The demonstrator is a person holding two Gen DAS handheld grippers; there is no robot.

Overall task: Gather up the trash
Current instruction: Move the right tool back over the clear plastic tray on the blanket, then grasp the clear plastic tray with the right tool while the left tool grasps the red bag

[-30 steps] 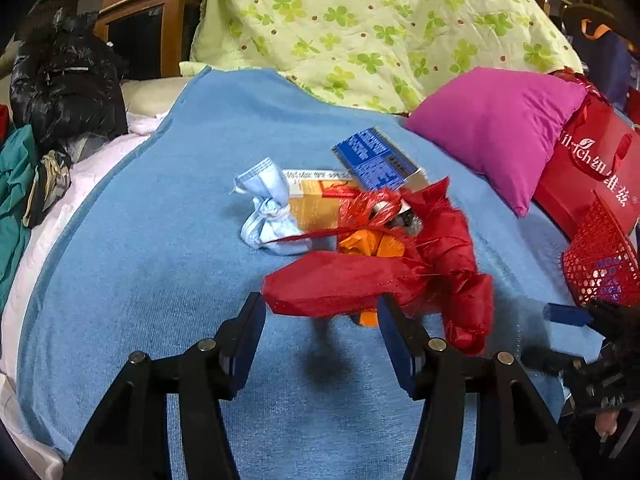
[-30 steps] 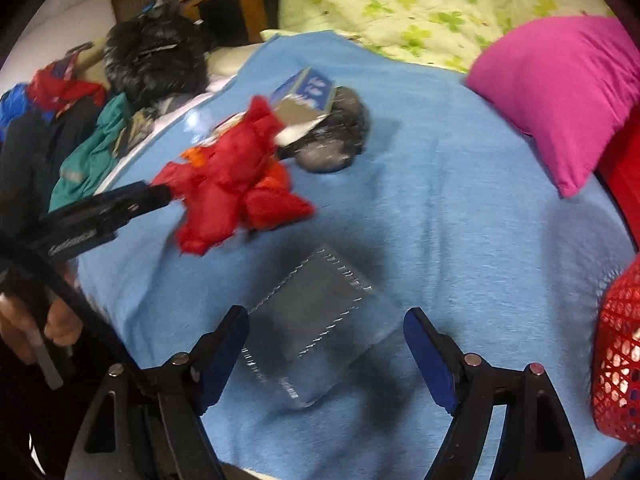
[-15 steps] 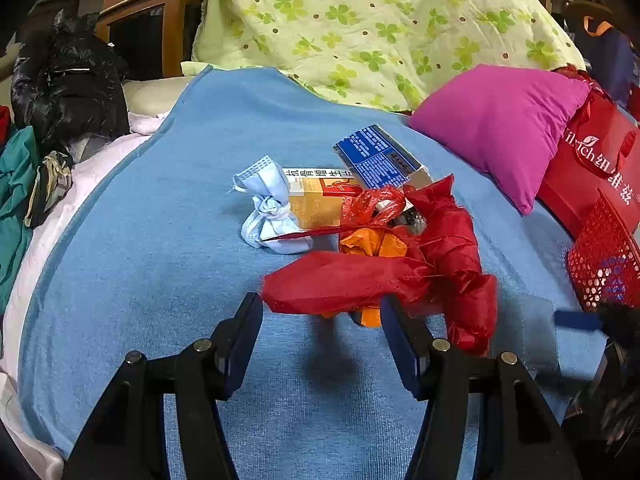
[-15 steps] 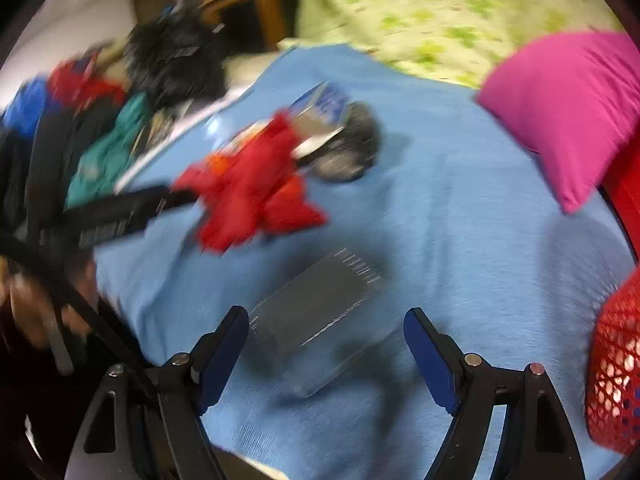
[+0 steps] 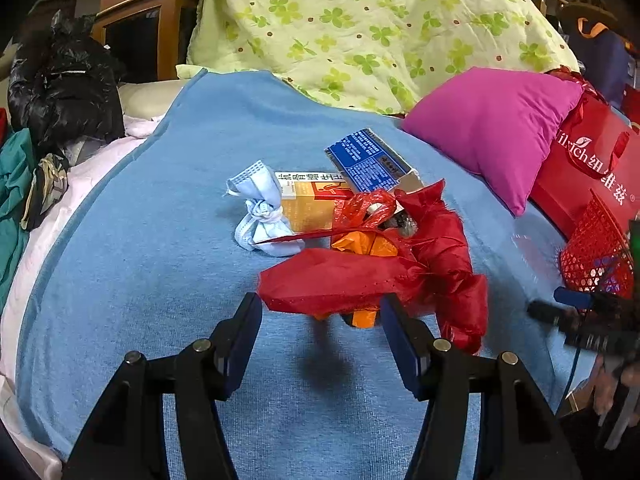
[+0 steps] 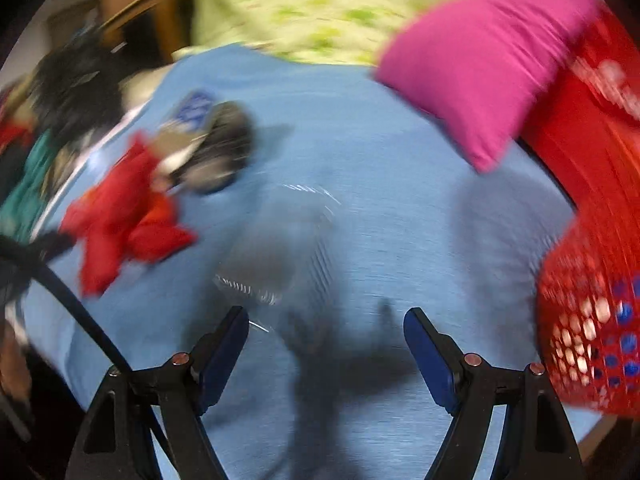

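A crumpled red plastic bag with an orange scrap hangs just above the blue blanket, casting a shadow. My left gripper is shut on its near edge. The same bag shows at the left of the blurred right wrist view. Behind it lie a knotted blue face mask, an orange carton and a blue box. My right gripper stands open above the blanket. A clear plastic packet lies flat just beyond its fingertips.
A red mesh basket sits at the bed's right edge, with a red paper bag and a magenta pillow behind it. A black plastic bag and teal cloth lie at the left. A green floral quilt is at the back.
The right wrist view has swung and rolled. The clear packet now sits farther ahead of the fingers and more of the red basket shows. The left gripper and red bag have stayed put.
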